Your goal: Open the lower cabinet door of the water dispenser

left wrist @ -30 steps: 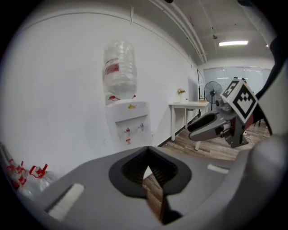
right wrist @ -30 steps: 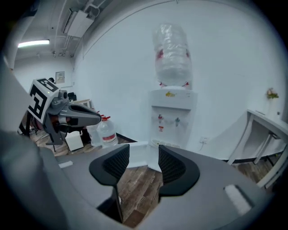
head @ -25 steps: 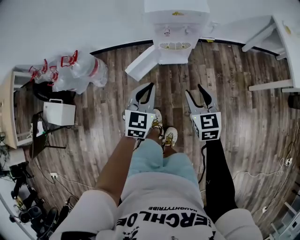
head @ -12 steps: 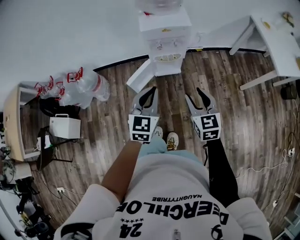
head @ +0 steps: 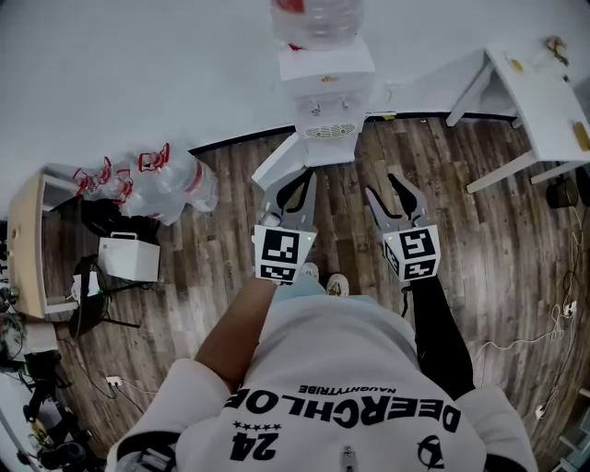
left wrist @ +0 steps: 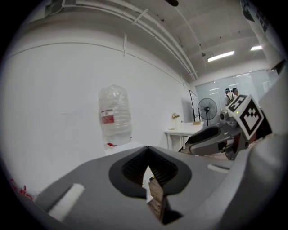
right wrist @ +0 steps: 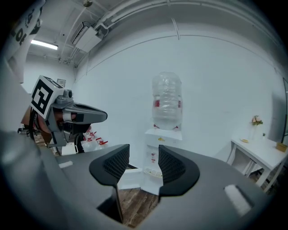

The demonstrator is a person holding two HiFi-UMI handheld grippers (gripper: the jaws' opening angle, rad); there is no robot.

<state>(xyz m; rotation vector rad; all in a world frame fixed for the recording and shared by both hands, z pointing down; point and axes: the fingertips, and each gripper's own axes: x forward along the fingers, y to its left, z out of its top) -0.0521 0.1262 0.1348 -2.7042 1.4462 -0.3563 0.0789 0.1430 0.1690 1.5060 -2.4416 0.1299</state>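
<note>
The water dispenser (head: 327, 92) stands against the white wall, ahead of both grippers. A clear bottle (head: 318, 17) sits on top; its red label is too small to read. The lower cabinet door (head: 279, 159) stands open, swung out to the left over the wood floor (head: 212, 258).

The left gripper (head: 301, 182) has its jaws closed tip to tip, with nothing held. The right gripper (head: 384, 187) has its jaws apart and empty; the dispenser shows through the gap. Neither gripper touches the door.

The shirt (head: 341, 396) reads "DEERCHLOE", "NAUGHTYTRIBE" and "24". Each marker cube carries a black-and-white square pattern.
</note>
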